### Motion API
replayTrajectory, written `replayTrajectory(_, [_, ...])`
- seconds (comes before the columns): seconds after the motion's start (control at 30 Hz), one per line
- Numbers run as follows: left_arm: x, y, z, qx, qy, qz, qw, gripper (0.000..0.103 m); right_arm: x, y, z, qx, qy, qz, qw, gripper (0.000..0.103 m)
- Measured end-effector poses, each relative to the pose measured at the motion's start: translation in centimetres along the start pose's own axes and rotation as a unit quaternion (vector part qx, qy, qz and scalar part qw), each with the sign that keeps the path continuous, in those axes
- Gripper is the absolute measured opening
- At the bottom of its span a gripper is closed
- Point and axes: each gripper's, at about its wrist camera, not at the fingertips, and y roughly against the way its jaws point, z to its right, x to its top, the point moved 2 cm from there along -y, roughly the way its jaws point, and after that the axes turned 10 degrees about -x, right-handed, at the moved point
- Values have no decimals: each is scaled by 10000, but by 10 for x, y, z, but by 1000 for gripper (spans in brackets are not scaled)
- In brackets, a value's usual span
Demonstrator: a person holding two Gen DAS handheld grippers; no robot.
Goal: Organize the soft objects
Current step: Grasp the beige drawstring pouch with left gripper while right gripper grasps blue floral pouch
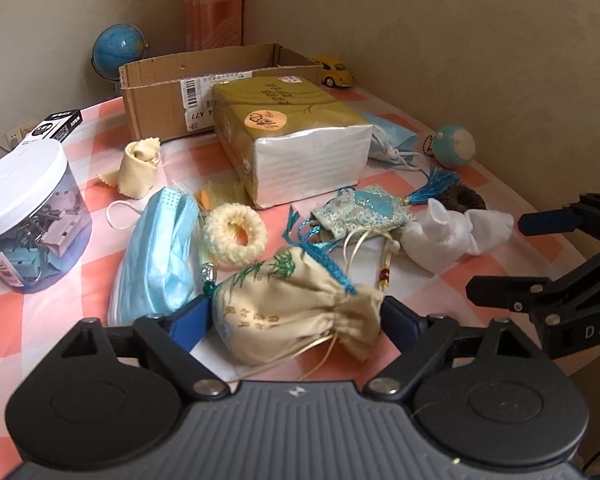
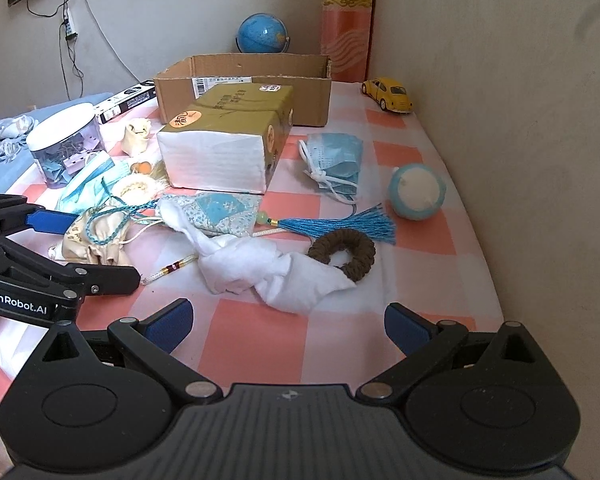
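Note:
A cream drawstring pouch [image 1: 288,304] with a bamboo print lies between the fingers of my left gripper [image 1: 296,320]; both pads touch its sides. It also shows in the right wrist view [image 2: 92,236]. My right gripper [image 2: 288,324] is open and empty above the checked cloth, just short of a crumpled white cloth [image 2: 268,268]. A blue patterned sachet [image 2: 220,216] with a blue tassel [image 2: 340,226], a brown scrunchie [image 2: 344,254], a cream knitted ring [image 1: 235,235] and blue face masks [image 1: 156,252] [image 2: 336,160] lie around.
An open cardboard box [image 2: 244,88] stands at the back behind a tissue pack [image 2: 224,140]. A clip jar [image 1: 24,216], a rolled cream cloth [image 1: 138,168], a blue-white ball [image 2: 418,190], a yellow toy car [image 2: 388,94] and a globe [image 2: 262,34] stand around. The wall is on the right.

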Motion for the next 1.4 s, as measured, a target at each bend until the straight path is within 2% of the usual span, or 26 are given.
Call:
replayTrajectory(0.63, [-22, 34, -3, 61, -36, -107, 9999, 83, 14, 14, -16, -17, 278, 207, 9994, 103])
replayTrajectory(1.07, [-20, 29, -10, -18, -50, -24, 10000, 84, 42, 6, -31, 21, 481, 333, 9983, 103])
replayTrajectory(1.4, [-18, 25, -13, -67, -114, -66, 9999, 84, 65, -21, -50, 520, 421, 197, 9976, 103])
